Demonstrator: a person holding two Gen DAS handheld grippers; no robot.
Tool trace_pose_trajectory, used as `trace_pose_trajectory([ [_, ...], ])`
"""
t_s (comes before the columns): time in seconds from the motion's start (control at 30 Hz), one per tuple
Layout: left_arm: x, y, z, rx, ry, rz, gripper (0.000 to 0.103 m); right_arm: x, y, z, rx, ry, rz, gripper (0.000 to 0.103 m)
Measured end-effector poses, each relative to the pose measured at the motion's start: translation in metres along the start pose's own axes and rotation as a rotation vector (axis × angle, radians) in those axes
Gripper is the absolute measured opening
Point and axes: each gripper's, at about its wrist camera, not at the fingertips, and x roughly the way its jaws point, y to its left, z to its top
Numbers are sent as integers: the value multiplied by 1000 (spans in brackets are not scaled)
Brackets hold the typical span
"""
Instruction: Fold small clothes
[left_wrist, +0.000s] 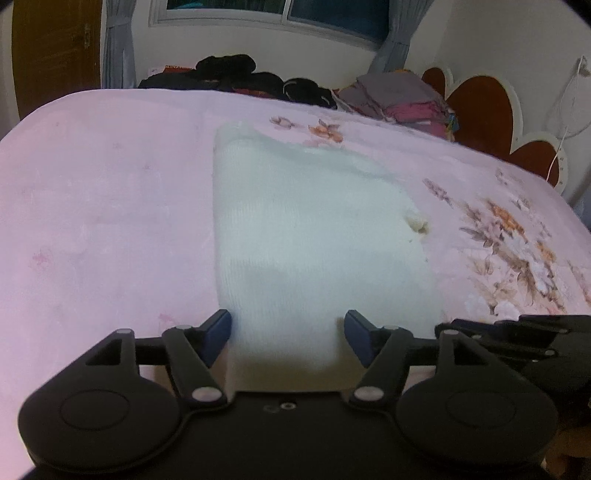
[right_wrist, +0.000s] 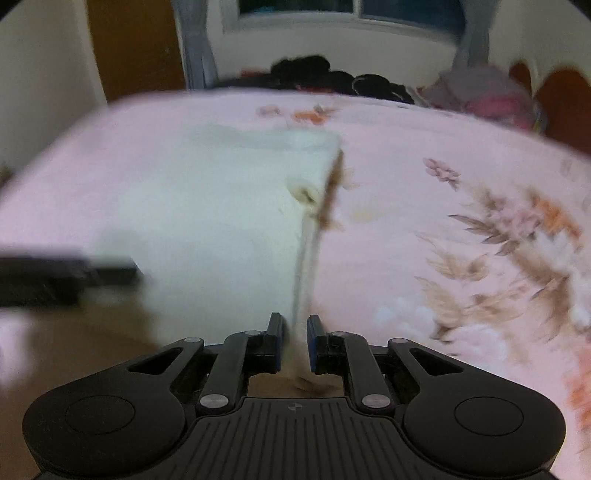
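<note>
A white knitted garment (left_wrist: 303, 229) is laid flat on the pink floral bedspread (left_wrist: 103, 206), its long axis running near to far. The left gripper (left_wrist: 287, 338) is spread wide, its pads clear of the near edge. The right gripper (right_wrist: 295, 341) is clamped on the garment's right near edge.

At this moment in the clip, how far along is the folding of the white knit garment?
The white knit garment already lies as a compact folded shape on the pink bedspread. In hand: the right gripper is pinching its near right edge, while the left gripper stands open around the near edge without pressing it. Left: any last fold, release, and putting it aside.
</note>
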Motion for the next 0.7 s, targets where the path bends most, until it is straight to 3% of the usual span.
trace_pose_trajectory([
  [0.13,7,-5,-2,28,21,27,76,1,1,2,-1,16,-4,13],
  [0.4,14,-1,2,-27,92,54,92,5,-6,1,52,11,15,13],
  [0.7,7,-14,2,39,109,185,99,4,-7,-1,61,5,30,13],
])
